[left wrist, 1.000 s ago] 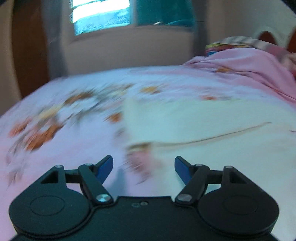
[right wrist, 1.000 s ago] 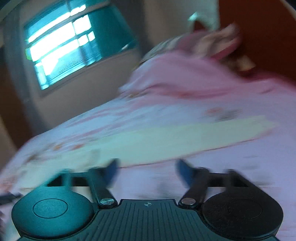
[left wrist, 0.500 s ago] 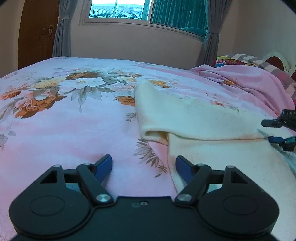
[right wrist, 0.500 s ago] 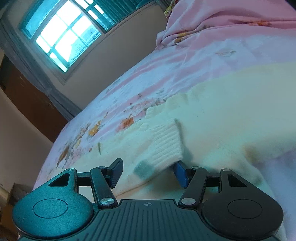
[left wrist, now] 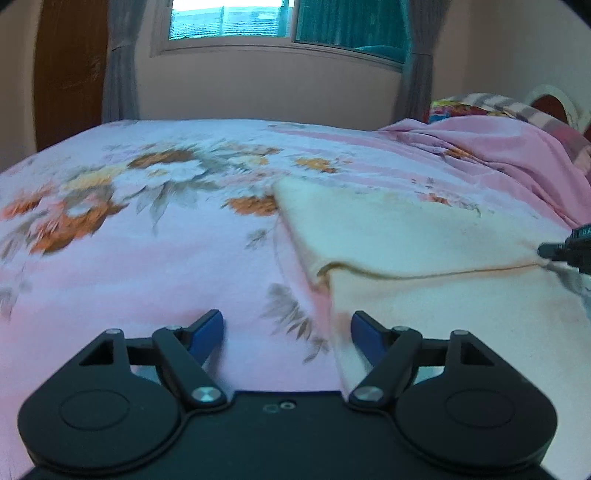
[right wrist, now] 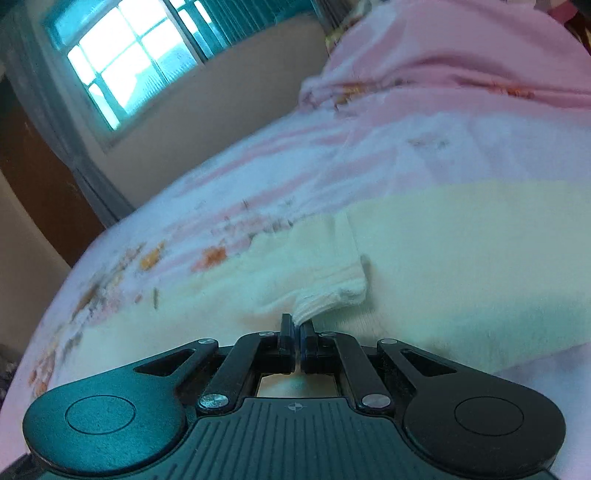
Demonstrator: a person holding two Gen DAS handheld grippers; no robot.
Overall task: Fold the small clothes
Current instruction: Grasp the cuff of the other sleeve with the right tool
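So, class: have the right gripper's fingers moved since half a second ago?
Yes. The right gripper has closed inward on the ribbed cuff of the cream garment, which lies where it did.

We see a cream garment (left wrist: 424, 236) on a pink bedsheet (left wrist: 129, 266) with orange flowers; a pink blanket (left wrist: 509, 155); seemingly teal curtains (left wrist: 347, 22).

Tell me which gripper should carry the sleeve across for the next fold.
Right. The right gripper is already shut on the ribbed sleeve cuff of the cream sweater; the left gripper is open over the bedsheet, holding nothing.
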